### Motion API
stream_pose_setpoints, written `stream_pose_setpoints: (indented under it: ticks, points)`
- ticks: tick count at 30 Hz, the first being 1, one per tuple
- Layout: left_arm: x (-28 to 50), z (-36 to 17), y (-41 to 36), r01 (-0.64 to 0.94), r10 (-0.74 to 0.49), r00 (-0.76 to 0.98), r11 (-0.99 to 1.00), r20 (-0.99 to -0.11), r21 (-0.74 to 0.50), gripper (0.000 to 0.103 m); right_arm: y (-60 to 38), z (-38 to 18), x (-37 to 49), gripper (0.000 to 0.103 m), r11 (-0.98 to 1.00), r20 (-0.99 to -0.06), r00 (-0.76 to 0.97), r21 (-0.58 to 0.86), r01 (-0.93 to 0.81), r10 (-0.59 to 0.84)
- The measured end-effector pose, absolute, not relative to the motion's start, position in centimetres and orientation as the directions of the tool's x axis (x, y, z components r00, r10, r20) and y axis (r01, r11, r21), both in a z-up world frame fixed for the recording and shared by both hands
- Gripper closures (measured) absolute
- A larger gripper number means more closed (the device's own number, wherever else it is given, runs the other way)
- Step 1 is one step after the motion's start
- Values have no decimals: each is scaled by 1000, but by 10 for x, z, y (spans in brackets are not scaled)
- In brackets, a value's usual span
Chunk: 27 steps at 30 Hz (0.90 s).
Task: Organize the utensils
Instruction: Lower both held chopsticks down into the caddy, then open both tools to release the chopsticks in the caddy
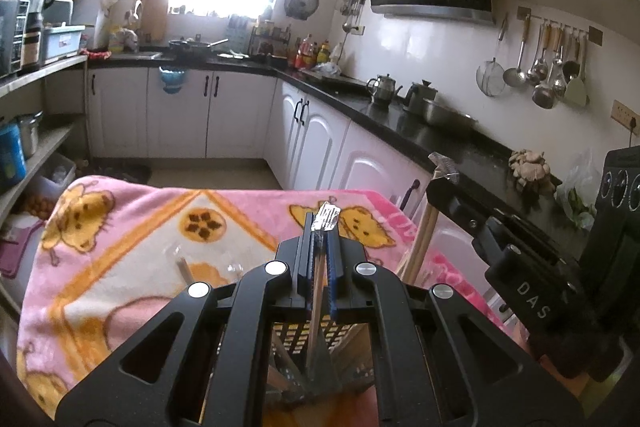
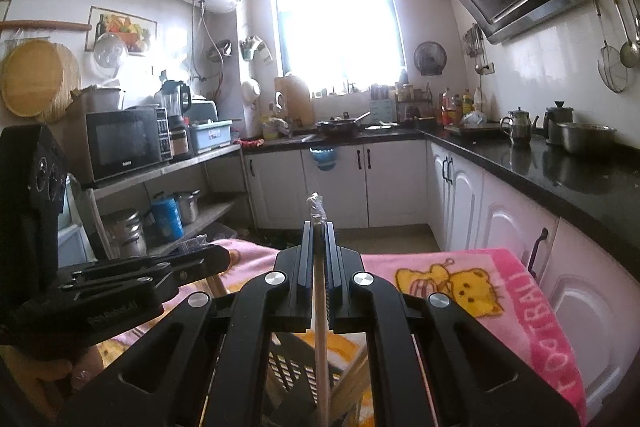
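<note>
My left gripper (image 1: 322,223) is shut on a thin wooden chopstick (image 1: 316,307) that runs down between the fingers into a black perforated utensil holder (image 1: 304,339) below. My right gripper (image 2: 318,225) is shut on another thin chopstick (image 2: 321,347), which also hangs down toward the holder (image 2: 288,367). The right gripper shows in the left wrist view (image 1: 444,171) with chopsticks (image 1: 420,243) below it. The left gripper shows at the left of the right wrist view (image 2: 200,251). Both stand over a pink cartoon blanket (image 1: 132,227).
A clear glass item (image 1: 180,259) lies on the blanket. A black counter (image 1: 440,131) with kettles (image 1: 382,89) and a steel bowl (image 1: 448,113) runs along the right. Ladles (image 1: 548,67) hang on the wall. Shelves with a microwave (image 2: 128,143) stand left.
</note>
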State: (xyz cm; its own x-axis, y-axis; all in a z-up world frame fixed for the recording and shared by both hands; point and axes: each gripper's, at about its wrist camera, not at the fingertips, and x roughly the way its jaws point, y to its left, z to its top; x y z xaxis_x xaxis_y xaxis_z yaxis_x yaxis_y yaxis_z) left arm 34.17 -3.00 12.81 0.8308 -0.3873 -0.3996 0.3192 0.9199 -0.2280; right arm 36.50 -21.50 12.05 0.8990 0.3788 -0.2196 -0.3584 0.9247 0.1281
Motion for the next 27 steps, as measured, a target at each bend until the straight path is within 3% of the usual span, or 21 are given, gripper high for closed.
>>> stream_pose_setpoints:
  ticks: [27]
  points:
    - [340, 96, -43, 327, -364, 807, 931, -466, -160, 102, -224, 60, 353, 97, 927, -335, 865, 186, -327, 373]
